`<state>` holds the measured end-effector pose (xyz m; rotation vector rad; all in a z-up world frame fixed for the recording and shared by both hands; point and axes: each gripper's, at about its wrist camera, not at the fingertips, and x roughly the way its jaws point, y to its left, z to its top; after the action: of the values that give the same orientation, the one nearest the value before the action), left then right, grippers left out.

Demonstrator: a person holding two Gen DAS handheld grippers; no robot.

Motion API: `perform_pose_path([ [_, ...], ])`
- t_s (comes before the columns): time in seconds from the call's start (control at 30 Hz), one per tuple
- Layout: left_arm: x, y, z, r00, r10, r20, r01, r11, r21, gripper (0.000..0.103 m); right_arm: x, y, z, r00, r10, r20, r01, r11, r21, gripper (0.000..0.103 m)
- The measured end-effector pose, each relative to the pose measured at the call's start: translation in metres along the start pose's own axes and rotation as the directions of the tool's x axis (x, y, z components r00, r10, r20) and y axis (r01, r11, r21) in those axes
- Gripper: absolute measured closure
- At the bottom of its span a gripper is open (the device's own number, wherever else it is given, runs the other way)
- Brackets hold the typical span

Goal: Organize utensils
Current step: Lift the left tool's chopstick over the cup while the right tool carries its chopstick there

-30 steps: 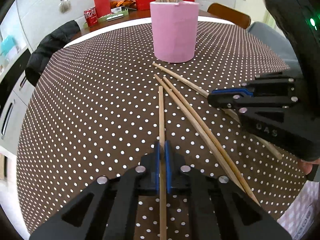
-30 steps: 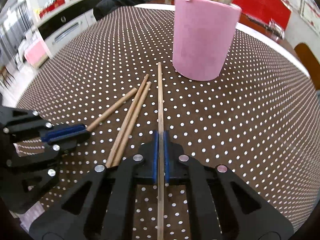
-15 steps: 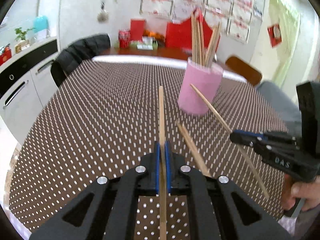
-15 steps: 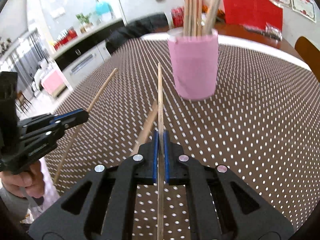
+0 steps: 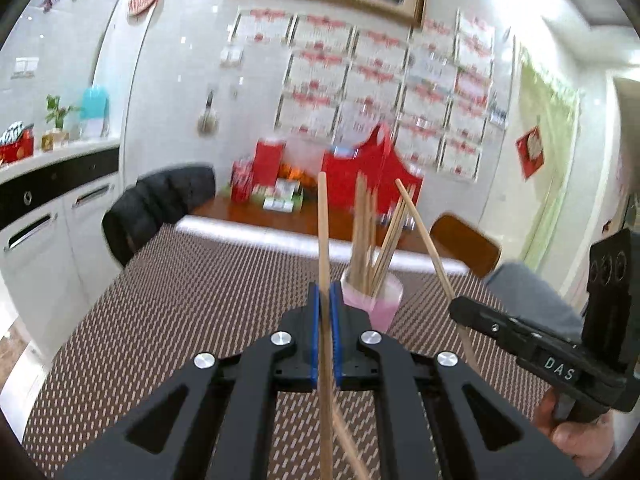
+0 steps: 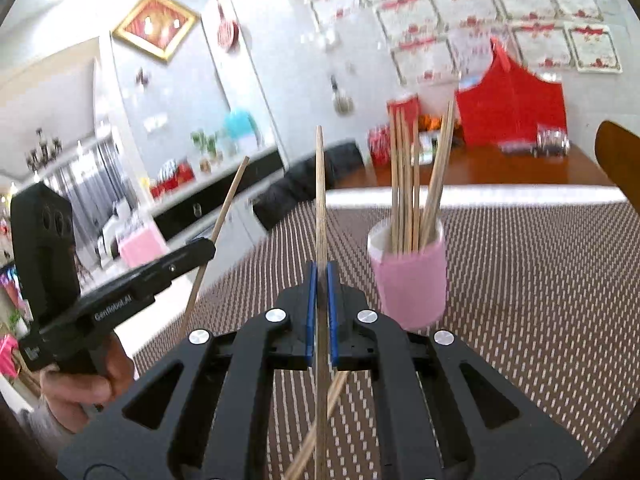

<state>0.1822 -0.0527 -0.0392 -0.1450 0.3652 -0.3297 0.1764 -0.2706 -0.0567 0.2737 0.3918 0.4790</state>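
Wooden chopsticks are clamped in my left gripper (image 5: 326,328) and right gripper (image 6: 320,312); both tips could clash above the crowded pink holder (image 6: 412,280), toppling it.

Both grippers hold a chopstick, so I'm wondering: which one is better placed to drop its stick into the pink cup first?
Probably the right hand-held gripper: the pink cup looks nearer and unobstructed in its view, while the left hand-held gripper partly hides it.

Matt wooden chopsticks (image 5: 362,232), cloth tablecloth (image 5: 180,312)
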Motion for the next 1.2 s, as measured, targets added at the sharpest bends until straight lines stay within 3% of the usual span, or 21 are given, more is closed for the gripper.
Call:
perform_pose_path([
  [0.13, 0.011, -0.016, 0.040, 0.989, -0.067, 0.134, 0.067, 0.998, 0.006, 0.098, 0.001, -0.008, 0.035, 0.995, 0.004, 0.095, -0.005, 1.000, 0.008, 0.098],
  [0.3, 0.026, -0.036, 0.088, 0.945, -0.129, 0.301, 0.129, 0.991, 0.021, 0.098, 0.011, -0.018, 0.085, 0.979, -0.005, 0.202, 0.007, 1.000, -0.012, 0.098],
  [0.43, 0.045, -0.052, 0.113, 0.916, -0.135, 0.377, 0.136, 0.990, 0.025, 0.098, 0.026, -0.024, 0.117, 0.966, 0.014, 0.258, -0.003, 0.999, -0.043, 0.097],
  [0.57, 0.070, -0.063, 0.116, 0.903, -0.117, 0.414, 0.124, 0.992, 0.010, 0.098, 0.045, -0.041, 0.135, 0.955, 0.052, 0.292, -0.043, 0.998, -0.037, 0.097],
  [0.73, 0.107, -0.070, 0.101, 0.902, -0.091, 0.422, 0.089, 0.996, 0.024, 0.098, 0.071, -0.061, 0.136, 0.955, 0.069, 0.290, -0.061, 0.997, -0.038, 0.097],
  [0.93, 0.151, -0.058, 0.075, 0.930, -0.070, 0.360, 0.076, 0.997, -0.003, 0.098, 0.101, -0.095, 0.120, 0.967, 0.048, 0.250, -0.053, 0.998, 0.015, 0.097],
  [1.2, 0.179, -0.043, 0.048, 0.945, -0.061, 0.322, 0.076, 0.997, -0.032, 0.098, 0.117, -0.112, 0.104, 0.976, 0.034, 0.214, -0.042, 0.999, 0.031, 0.097],
])
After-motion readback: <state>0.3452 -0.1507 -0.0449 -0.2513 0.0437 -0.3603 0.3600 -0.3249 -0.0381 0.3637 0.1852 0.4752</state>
